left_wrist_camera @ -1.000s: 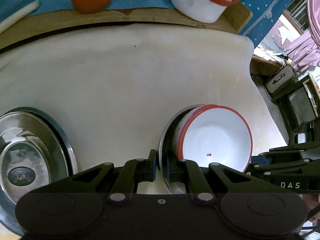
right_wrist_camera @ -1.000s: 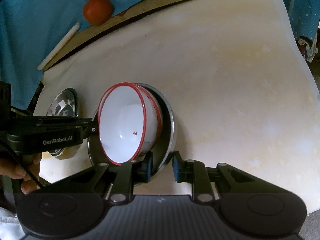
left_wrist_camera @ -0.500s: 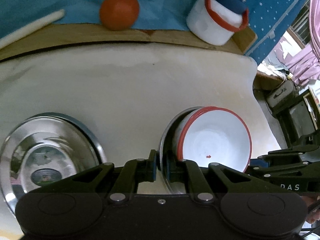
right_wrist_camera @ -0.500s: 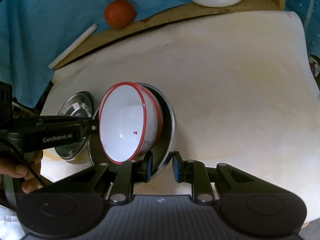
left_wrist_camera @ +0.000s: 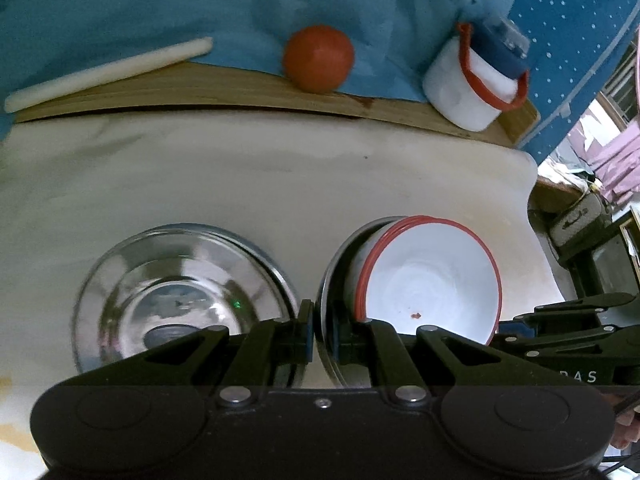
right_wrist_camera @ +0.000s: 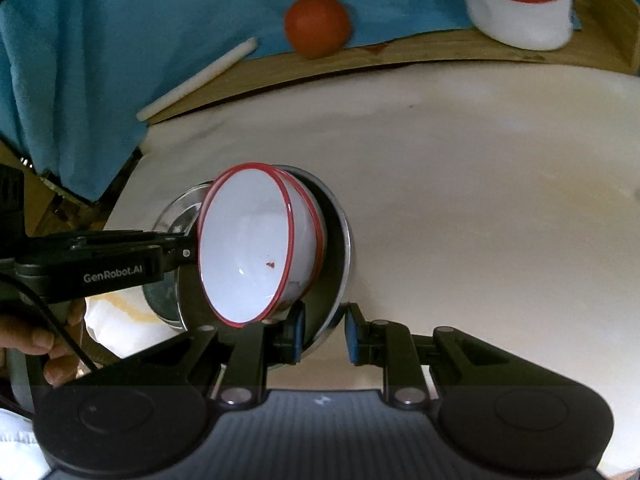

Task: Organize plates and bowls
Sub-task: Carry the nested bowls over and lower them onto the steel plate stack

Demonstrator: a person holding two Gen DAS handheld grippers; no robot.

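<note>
A steel plate (left_wrist_camera: pixel 329 276) carries two stacked white bowls with red rims (left_wrist_camera: pixel 432 280) and hangs tilted above the cream table. My left gripper (left_wrist_camera: pixel 322 332) is shut on the plate's left rim. My right gripper (right_wrist_camera: pixel 322 332) grips the opposite rim (right_wrist_camera: pixel 345 240), and its black arm shows in the left wrist view (left_wrist_camera: pixel 560 332). The bowls (right_wrist_camera: pixel 248 248) lean toward the left gripper (right_wrist_camera: pixel 184 252). A shiny steel bowl (left_wrist_camera: pixel 180 292) sits on the table just left of the plate; in the right wrist view it (right_wrist_camera: pixel 180 208) is mostly hidden behind the stack.
At the back a wooden board (left_wrist_camera: pixel 240 92) lies under a blue cloth (left_wrist_camera: pixel 160 8), with a tomato (left_wrist_camera: pixel 319 58), a white stick (left_wrist_camera: pixel 108 72) and a red-rimmed white mug (left_wrist_camera: pixel 468 88). The table drops off at the right (left_wrist_camera: pixel 532 184). A hand (right_wrist_camera: pixel 36 344) holds the left gripper.
Both grippers have risen and drawn back with the plate and bowls still held. The steel bowl on the table has slid into fuller view beside the plate; the tomato and mug sit lower in frame.
</note>
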